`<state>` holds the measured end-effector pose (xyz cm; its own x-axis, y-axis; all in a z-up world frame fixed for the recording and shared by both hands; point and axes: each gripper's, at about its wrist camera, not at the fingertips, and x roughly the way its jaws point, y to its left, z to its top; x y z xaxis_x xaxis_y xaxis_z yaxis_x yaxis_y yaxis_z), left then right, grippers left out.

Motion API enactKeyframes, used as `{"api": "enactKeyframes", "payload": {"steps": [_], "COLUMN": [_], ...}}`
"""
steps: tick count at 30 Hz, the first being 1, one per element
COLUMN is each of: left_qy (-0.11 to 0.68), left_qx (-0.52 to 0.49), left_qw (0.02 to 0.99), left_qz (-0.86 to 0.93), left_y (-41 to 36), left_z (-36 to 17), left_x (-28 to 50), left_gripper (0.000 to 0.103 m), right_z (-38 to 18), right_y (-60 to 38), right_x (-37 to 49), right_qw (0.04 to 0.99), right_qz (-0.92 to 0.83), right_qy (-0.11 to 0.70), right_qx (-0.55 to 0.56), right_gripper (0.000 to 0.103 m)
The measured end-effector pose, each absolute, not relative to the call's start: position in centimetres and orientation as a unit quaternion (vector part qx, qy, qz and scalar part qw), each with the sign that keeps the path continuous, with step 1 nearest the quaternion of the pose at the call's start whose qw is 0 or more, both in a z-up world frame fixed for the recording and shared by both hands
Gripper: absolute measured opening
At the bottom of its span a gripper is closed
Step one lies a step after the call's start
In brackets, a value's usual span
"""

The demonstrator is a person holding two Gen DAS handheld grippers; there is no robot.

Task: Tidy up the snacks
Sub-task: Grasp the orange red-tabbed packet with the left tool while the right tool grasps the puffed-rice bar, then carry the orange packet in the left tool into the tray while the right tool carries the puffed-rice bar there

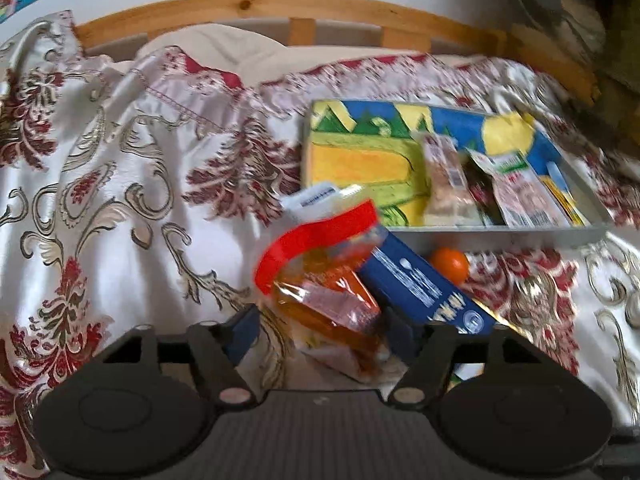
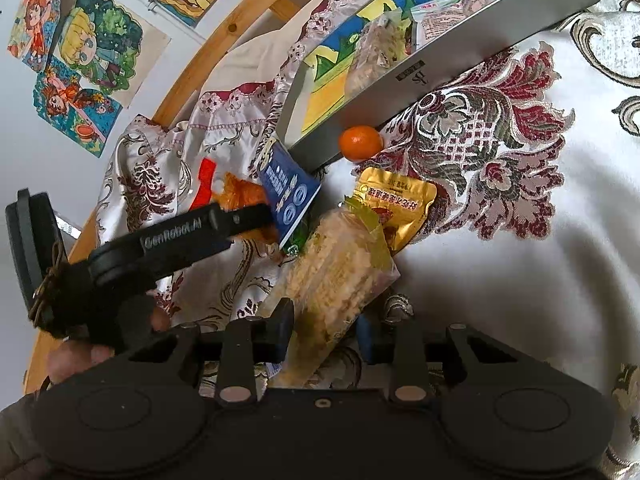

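On the patterned bedcover (image 1: 132, 216), just in front of a shallow tray (image 1: 500, 235), a small heap of snacks is left to be sorted. The tray's floor is lined with a bright drawing, and several packets (image 1: 516, 196) are already laid side by side toward its right end, so the left part is judged to be kept free for what remains.

The left gripper (image 1: 320, 330) is spread wide around a clear orange bag (image 1: 332, 300) with a red strip at its top; the pads are not seen pressing on it (the view is blurred, so light contact cannot be ruled out). In the right wrist view its finger is seen reaching to the bag, beside a blue packet (image 2: 290, 196) that leans against the tray wall.

The right gripper (image 2: 326, 332) is set astride a long clear bag of pale crackers (image 2: 340, 280). The left pad appears to touch the bag's side, while the right one is partly hidden behind it, so a firm pinch cannot be told. The bag is approached near its lower end, probably so that it can be lifted lengthwise into the tray.

A gold pouch (image 2: 394, 204) lies partly under the cracker bag's top, and a small orange (image 2: 360, 142) rests against the tray's outer wall, where it is probably stopped from rolling.
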<state>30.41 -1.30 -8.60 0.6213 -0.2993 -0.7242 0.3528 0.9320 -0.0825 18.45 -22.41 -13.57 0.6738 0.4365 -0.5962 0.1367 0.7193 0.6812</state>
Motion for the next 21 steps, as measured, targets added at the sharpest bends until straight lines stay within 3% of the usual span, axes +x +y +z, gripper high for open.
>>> {"api": "enactKeyframes", "payload": {"steps": [4,7,8,21], "left_qy": [0.398,0.411,0.411,0.428], "left_qx": [0.005,-0.012,-0.018,-0.021], "left_qw": [0.900,0.889,0.888,0.885], "left_qz": [-0.179,-0.202,-0.206,-0.180], "left_y": [-1.6,-1.6,-1.5,-1.6], "left_z": [-9.1,-9.8,-9.8,-7.8], "left_x": [31.6,31.9,31.7,28.8], "left_gripper": [0.075,0.043,0.039,0.036], "right_z": [-13.6,-13.7,-13.7,-11.1], "right_y": [-22.3,-22.3,-22.4,-22.3], "right_x": [18.5,18.5,18.5,16.5], "right_qw": [0.839,0.839,0.841,0.884], "right_qz": [0.089,0.088,0.088,0.042], "right_qy": [0.395,0.394,0.392,0.358], "right_qx": [0.364,0.364,0.363,0.297], "right_gripper": [0.035,0.034,0.033,0.024]}}
